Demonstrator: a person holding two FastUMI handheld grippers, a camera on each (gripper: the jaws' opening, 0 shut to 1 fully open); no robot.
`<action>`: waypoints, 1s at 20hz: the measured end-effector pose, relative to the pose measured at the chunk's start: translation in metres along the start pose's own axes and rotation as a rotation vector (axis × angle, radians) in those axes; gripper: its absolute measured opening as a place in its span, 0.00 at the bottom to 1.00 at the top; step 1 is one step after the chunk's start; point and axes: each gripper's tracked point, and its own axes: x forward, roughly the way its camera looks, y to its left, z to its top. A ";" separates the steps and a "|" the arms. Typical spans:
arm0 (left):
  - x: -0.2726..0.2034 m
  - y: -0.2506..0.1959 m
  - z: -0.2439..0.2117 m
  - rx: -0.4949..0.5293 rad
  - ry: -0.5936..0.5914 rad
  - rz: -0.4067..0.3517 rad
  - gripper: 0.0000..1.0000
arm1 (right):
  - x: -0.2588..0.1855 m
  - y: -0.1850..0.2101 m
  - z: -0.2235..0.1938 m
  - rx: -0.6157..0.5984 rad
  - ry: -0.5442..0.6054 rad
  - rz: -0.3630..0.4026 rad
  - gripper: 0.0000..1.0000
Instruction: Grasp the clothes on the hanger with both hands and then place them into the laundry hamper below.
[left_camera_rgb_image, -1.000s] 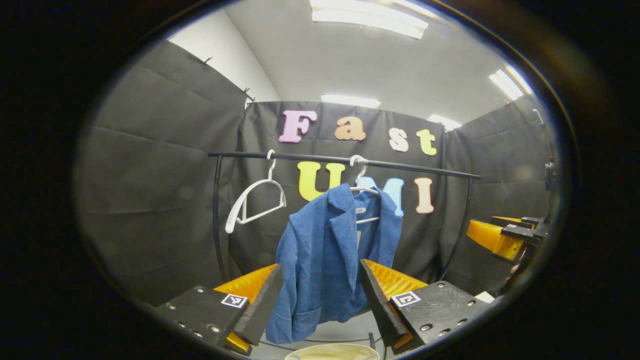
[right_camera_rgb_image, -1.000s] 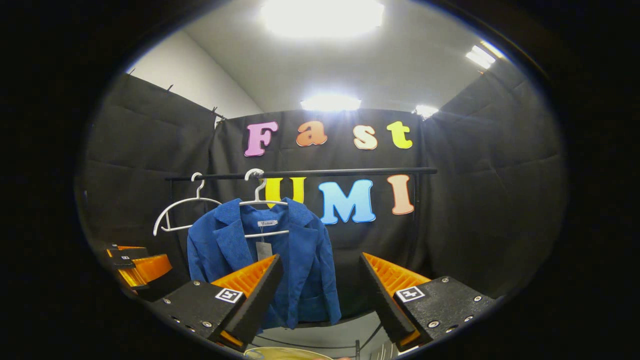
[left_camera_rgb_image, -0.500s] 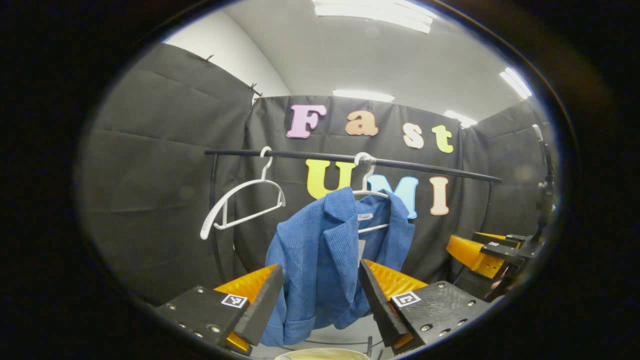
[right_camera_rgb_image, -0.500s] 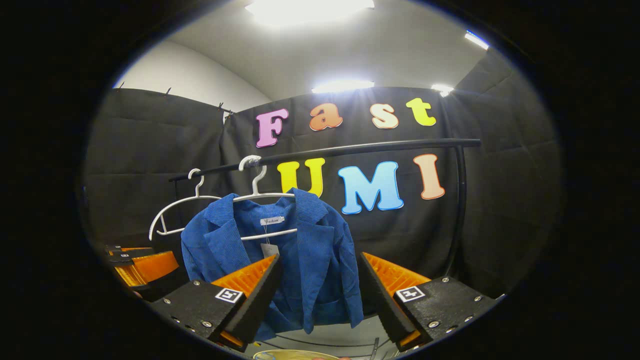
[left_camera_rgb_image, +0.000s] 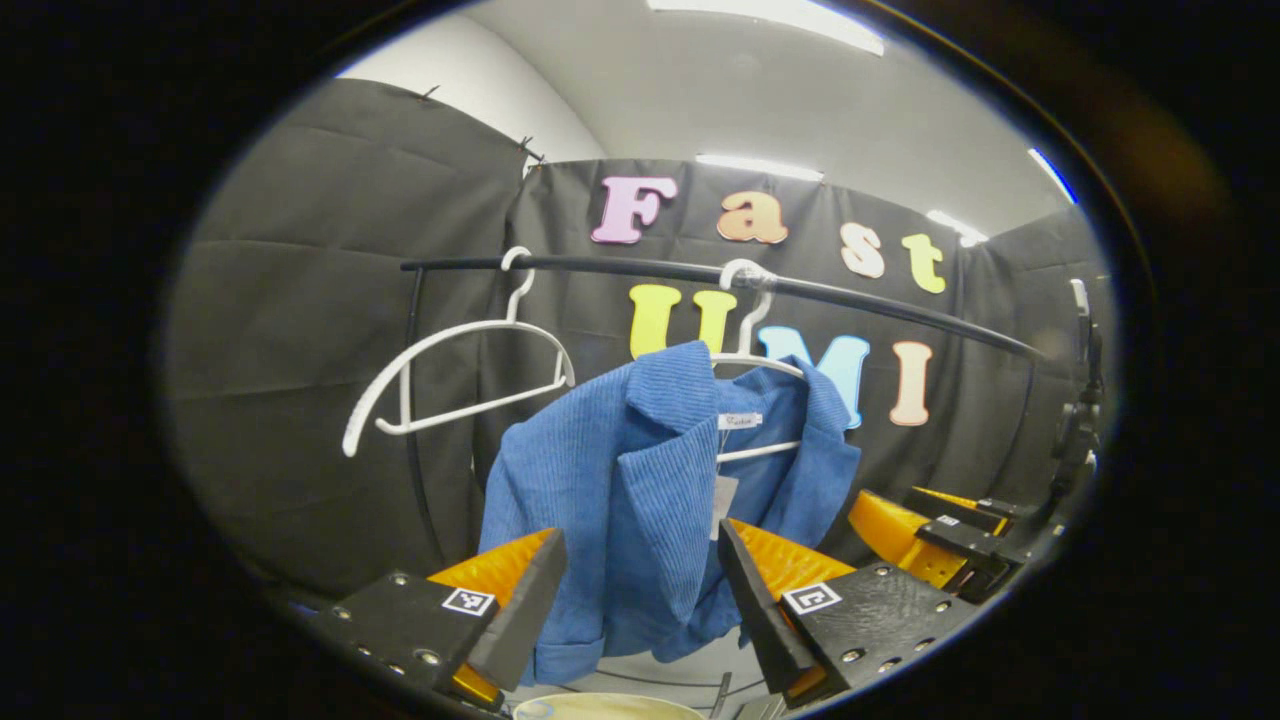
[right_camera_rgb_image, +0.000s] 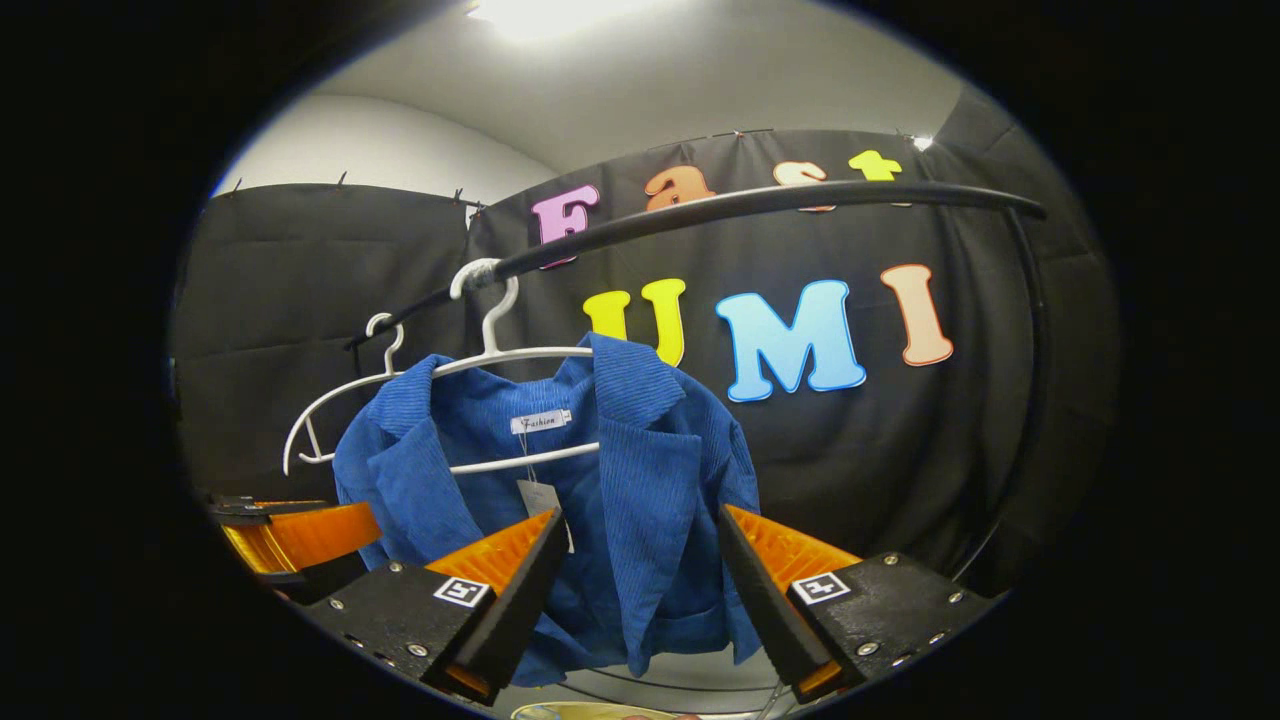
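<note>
A pale, round-rimmed laundry hamper (left_camera_rgb_image: 608, 706) is being glimpsed at the bottom edge of the left gripper view, below the clothes; its contents cannot be made out. A blue ribbed corduroy jacket (left_camera_rgb_image: 640, 500) with a wide lapel collar is being carried by a white wire hanger (left_camera_rgb_image: 752, 365), which is hooked over a thin black metal rail (left_camera_rgb_image: 880, 310). A small white label is sewn inside the collar, and a pale paper tag is hanging beneath it. A second white wire hanger (left_camera_rgb_image: 450, 370), bare, is hooked on the same rail just beside the jacket.

The left claw (left_camera_rgb_image: 640, 585) is being held released, its jaws spread wide, with the jacket's lower front seen between them; contact cannot be told. The right claw (right_camera_rgb_image: 640, 580) is likewise being held released in front of the jacket, its jaws apart on either side of the hem. In the left gripper view the right claw is also being seen at the right edge.
</note>
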 end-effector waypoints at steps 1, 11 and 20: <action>0.009 -0.004 -0.003 -0.002 0.008 0.009 0.88 | 0.009 0.000 -0.002 0.015 0.007 0.009 0.94; 0.073 -0.018 -0.007 -0.006 0.023 0.099 0.88 | 0.077 -0.001 -0.012 0.078 0.015 0.055 0.91; 0.103 0.005 -0.014 -0.030 0.026 0.205 0.85 | 0.104 0.009 -0.021 0.098 0.064 0.110 0.93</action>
